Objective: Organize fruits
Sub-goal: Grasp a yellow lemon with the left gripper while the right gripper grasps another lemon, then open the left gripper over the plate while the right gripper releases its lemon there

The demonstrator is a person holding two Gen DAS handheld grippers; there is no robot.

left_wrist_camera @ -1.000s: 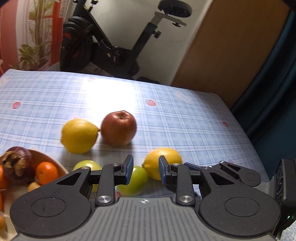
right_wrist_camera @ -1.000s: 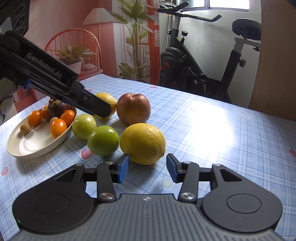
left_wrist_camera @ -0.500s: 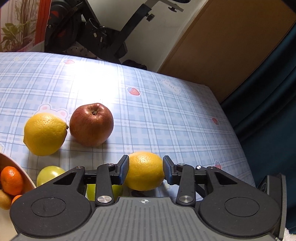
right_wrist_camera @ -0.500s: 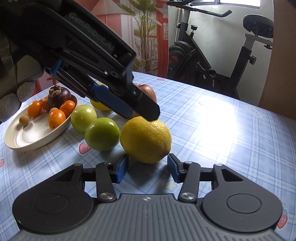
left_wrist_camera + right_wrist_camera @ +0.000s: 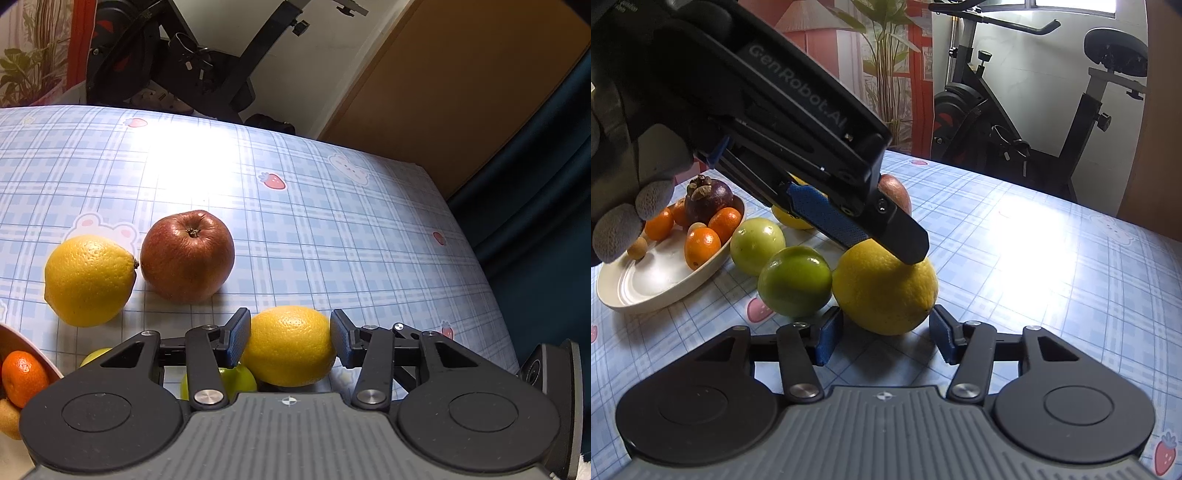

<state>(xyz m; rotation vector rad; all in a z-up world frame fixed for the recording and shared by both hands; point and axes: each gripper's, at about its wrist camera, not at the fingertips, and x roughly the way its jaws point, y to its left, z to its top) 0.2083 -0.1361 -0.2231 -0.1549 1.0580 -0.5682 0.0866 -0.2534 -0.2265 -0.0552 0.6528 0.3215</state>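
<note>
The left gripper (image 5: 290, 338), jaws opening, is straddling the near lemon (image 5: 290, 345) without gripping; the right gripper (image 5: 884, 334) is opening, empty; next likely calls for closing, lifting.

A lived-in home interior was indicated. An exercise bike (image 5: 1034, 122) and a potted plant (image 5: 886, 59) were noted behind a table (image 5: 332, 229) covered with a blue checked cloth printed with strawberries.

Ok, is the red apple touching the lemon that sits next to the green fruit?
Apart. The left wrist view shows a strip of checked tablecloth between the red apple and the lemon.
</note>
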